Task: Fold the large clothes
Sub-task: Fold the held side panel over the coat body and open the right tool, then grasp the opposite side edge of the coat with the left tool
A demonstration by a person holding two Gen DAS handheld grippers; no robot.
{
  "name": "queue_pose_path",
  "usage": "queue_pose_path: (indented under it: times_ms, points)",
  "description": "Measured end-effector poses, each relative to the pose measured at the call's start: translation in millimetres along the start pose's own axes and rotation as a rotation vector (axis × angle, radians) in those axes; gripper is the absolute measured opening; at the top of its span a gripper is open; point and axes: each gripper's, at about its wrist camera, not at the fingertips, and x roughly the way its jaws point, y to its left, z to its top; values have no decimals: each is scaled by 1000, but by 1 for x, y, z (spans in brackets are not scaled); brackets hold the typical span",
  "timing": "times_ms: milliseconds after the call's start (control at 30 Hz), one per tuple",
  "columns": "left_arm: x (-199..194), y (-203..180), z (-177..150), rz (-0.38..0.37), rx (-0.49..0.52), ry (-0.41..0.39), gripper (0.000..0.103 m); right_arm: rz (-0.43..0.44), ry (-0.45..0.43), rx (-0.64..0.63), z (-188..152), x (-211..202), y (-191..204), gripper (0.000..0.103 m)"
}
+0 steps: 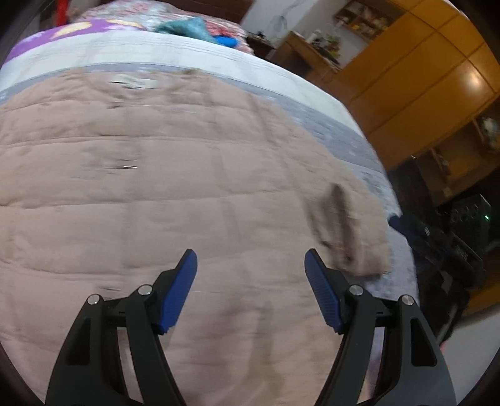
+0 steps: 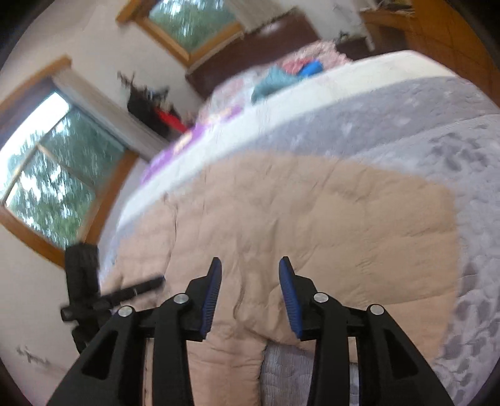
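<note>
A large beige quilted garment (image 1: 156,175) lies spread flat on the grey bedspread (image 1: 343,137). A raised flap of it (image 1: 343,228) stands near its right edge. My left gripper (image 1: 251,259) is open and empty, hovering just above the garment's near part. In the right wrist view the same garment (image 2: 328,218) lies on the grey bedspread (image 2: 437,131), with a sleeve-like part hanging toward me. My right gripper (image 2: 250,265) is open and empty above the garment's near edge.
A pile of coloured clothes (image 1: 193,28) lies at the far end of the bed. Wooden cabinets (image 1: 437,78) stand to the right. A black stand (image 2: 84,281) stands left of the bed, below the windows (image 2: 56,175). Dark bags (image 1: 443,243) sit on the floor.
</note>
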Motion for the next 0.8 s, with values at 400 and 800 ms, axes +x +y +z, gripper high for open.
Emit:
queue_pose_path:
  times_ms: [400,800]
  points:
    - [92,-97,7,-100,78,135,50,-435,-98,151,1,-33,-77,40]
    - [20,-83,7,-37,109,-108,3,-353,-117,197,3,-41,-91,40]
